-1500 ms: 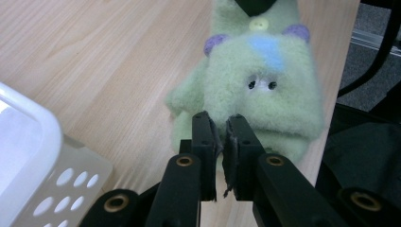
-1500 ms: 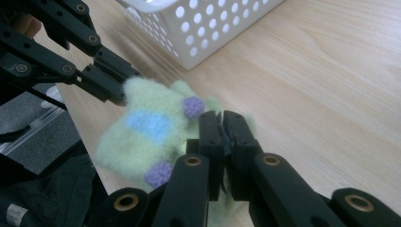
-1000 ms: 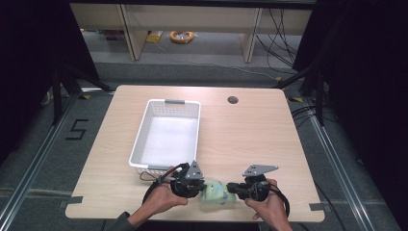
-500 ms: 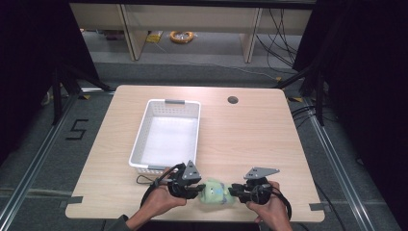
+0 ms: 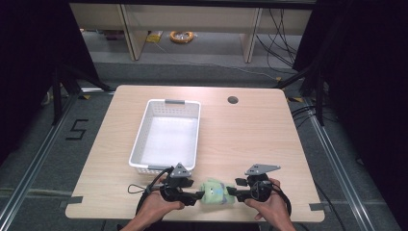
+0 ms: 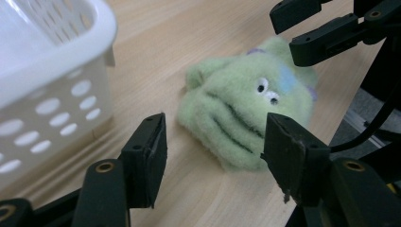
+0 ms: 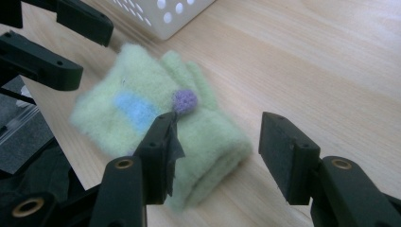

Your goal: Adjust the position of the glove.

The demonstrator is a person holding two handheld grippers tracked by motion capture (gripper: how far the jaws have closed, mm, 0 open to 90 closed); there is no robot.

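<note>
From the bottom edge of the high view, the person's two forearms reach in over the near edge of the pale wooden table (image 5: 250, 134), each hand wrapped around a black two-jaw gripper, and the two grippers point inward at each other.

The left gripper (image 5: 192, 196) sits just in front of the near short wall of the white perforated plastic basket (image 5: 139, 144), its cable looping out to the left on the tabletop. In the left gripper view its jaws stand wide apart and grip nothing — the small pale-green fuzzy plush toy (image 6: 248, 116) lies on the wood just beyond their tips, its stitched eyes and mouth lines turned toward this camera, with the basket's wall close on the left.

The plush toy (image 5: 215, 191) lies on the table between the two grippers, near the table's front edge and just in front of the basket's near right corner.

The right gripper (image 5: 235, 191) comes at the toy from the other side. In the right gripper view its jaws are also spread wide and empty; the toy (image 7: 156, 142), showing a blue patch and a purple knob, lies ahead and to the left, partly behind the left jaw.

Compared with a second ago, both hands have edged inward — the gap between each gripper and the toy has narrowed.
</note>
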